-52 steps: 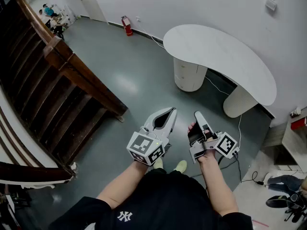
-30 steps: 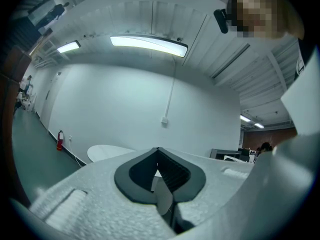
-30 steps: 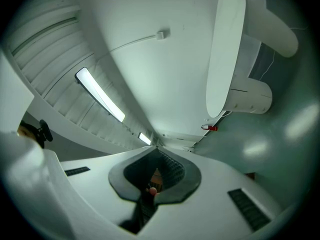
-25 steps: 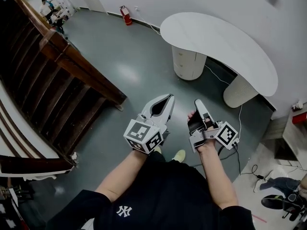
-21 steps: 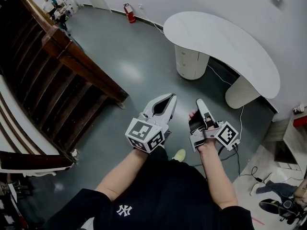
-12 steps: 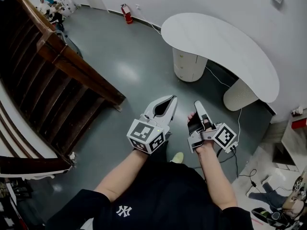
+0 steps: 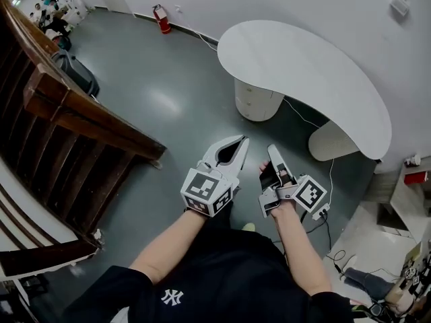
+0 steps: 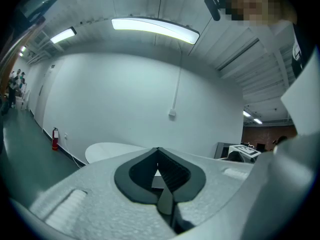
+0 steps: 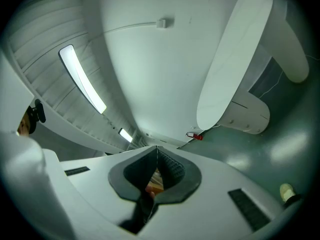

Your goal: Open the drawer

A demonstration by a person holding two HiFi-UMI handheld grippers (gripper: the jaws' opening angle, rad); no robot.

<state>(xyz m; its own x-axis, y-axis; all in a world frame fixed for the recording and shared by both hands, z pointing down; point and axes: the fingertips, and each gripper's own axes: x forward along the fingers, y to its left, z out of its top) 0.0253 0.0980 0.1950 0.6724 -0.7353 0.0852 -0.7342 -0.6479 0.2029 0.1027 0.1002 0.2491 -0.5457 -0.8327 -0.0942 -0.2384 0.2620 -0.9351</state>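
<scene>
- Drawer (image 7: 250, 98): shut, in the round pedestal (image 7: 264, 115) under the table (image 7: 316, 66)'s left end, well apart from both grippers.
- Prob. light, stiff, slides easy; take it by the knob or front edge, too small to tell which.
- Contents hidden.
- Left gripper (image 7: 242, 140) & right gripper (image 7: 272, 149): jaws pressed together, nothing pinched.

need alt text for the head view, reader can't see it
Seen from above, a person holds the left gripper and right gripper, both shut and empty, over a grey floor, short of a curved white desk. The drawer unit under it looks closed; a wooden stair rail runs at the left.
</scene>
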